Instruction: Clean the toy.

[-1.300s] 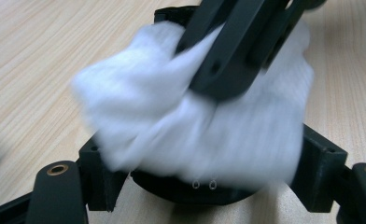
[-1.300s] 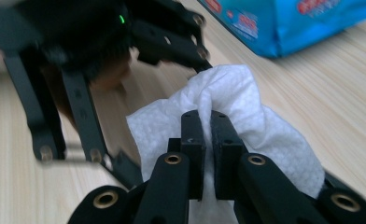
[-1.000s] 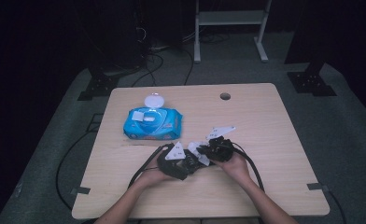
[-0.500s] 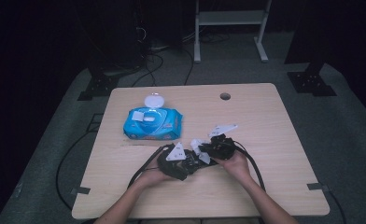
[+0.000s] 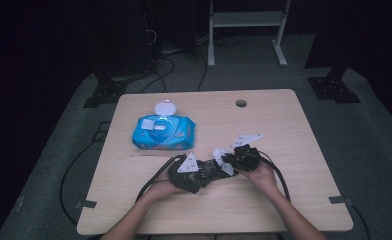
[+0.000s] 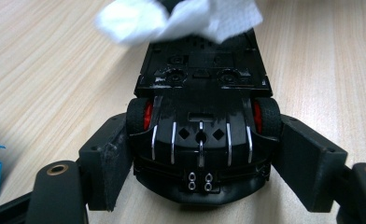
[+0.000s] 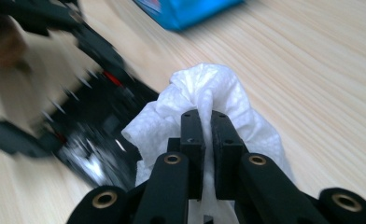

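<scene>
A black toy car point(image 6: 202, 116) with red wheel hubs lies belly-up between the jaws of my left gripper point(image 6: 208, 161), whose pads press on its sides at the wheels. In the high view this left gripper point(image 5: 204, 172) and the car point(image 5: 210, 170) sit low over the table's front middle. My right gripper point(image 7: 207, 116) is shut on a crumpled white wipe point(image 7: 209, 88). The wipe point(image 6: 181, 18) rests against the car's far end. From above, the right gripper point(image 5: 229, 161) faces the left one, with the wipe point(image 5: 219, 154) between them.
A blue pack of wet wipes point(image 5: 161, 131) with its round white lid point(image 5: 162, 108) flipped open lies left of the table's centre, behind the hands. The wooden table point(image 5: 294, 130) has a cable hole point(image 5: 241, 103) near its far edge. Cables trail off the front-left edge.
My right gripper with the wipe has shifted slightly to the right along the car. The left hand and the car have stayed where they were.
</scene>
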### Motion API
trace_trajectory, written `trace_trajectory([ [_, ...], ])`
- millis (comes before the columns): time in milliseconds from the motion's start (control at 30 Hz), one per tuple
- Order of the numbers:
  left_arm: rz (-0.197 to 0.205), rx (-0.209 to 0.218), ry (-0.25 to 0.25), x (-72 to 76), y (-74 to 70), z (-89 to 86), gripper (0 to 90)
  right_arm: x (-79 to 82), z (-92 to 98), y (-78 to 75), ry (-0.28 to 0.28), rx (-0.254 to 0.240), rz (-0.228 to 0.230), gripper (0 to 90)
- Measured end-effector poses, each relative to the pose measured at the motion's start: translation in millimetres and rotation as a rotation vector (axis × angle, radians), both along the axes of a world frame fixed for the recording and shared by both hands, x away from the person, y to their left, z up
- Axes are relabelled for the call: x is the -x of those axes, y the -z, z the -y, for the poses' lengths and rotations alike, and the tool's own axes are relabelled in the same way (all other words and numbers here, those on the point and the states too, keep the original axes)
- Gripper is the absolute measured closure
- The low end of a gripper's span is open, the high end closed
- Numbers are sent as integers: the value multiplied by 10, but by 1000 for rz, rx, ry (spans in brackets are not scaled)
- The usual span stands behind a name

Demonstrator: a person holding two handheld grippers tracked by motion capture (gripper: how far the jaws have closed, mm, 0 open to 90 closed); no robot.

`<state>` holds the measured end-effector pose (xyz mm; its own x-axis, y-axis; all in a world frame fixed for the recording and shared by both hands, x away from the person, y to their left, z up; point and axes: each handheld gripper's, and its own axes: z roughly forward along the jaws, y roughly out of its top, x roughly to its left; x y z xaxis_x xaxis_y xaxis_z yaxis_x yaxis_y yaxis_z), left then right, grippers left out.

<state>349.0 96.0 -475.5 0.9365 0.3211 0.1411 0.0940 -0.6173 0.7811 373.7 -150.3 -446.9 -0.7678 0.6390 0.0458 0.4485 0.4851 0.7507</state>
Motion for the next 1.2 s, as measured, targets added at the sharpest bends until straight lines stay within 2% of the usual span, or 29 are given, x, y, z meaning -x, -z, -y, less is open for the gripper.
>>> trace_trajectory([
  [67,4,-2,3,1,-5,2,243,11,64,8,15,1,-3,846],
  [100,5,-4,4,2,-8,6,243,34,138,28,22,-22,-13,846],
  [133,7,-21,5,1,-5,11,243,50,128,31,23,-32,-17,846],
  [233,2,-21,-1,5,12,12,243,81,58,25,-8,-60,-23,846],
  [267,0,-22,-1,7,12,8,243,131,-79,20,-61,-66,-19,845],
  [333,3,-25,2,9,9,-6,243,159,-137,9,-82,-35,7,845],
  [400,2,-24,5,9,4,-15,243,158,-129,4,-84,-32,4,845],
  [433,4,-22,6,9,1,-20,243,131,-25,8,-60,-25,0,845],
  [533,3,-15,4,9,0,-18,243,120,86,14,-25,-3,7,846],
  [600,6,-17,4,12,-1,-15,243,116,241,29,11,-10,-22,846],
  [633,6,-17,4,12,-1,-15,242,116,241,29,11,-10,-22,846],
  [667,5,-19,3,13,0,-13,242,127,253,31,8,-12,-27,845],
  [733,-1,-23,-1,11,13,-11,243,181,178,17,-45,-56,-45,845],
  [767,-1,-23,-1,11,13,-11,243,181,178,17,-45,-56,-45,845],
  [800,-2,-29,-3,9,18,-15,243,222,89,9,-81,-53,-41,845],
  [833,-2,-29,-3,9,18,-15,243,222,89,9,-81,-53,-41,845],
  [867,-2,-26,-2,8,19,-18,243,240,65,3,-92,-23,-17,845],
  [967,3,-17,-1,8,10,-22,243,212,133,7,-72,-19,-25,845],
  [1000,3,-17,2,7,6,-25,243,187,226,16,-38,-16,-32,845],
  [1067,4,-18,3,6,11,-25,243,186,260,20,-29,-14,-38,845],
  [1133,1,-23,4,3,16,-24,243,209,285,20,-29,-19,-36,846],
  [1200,1,-34,3,-3,22,-27,243,246,224,15,-62,-32,-32,845],
])
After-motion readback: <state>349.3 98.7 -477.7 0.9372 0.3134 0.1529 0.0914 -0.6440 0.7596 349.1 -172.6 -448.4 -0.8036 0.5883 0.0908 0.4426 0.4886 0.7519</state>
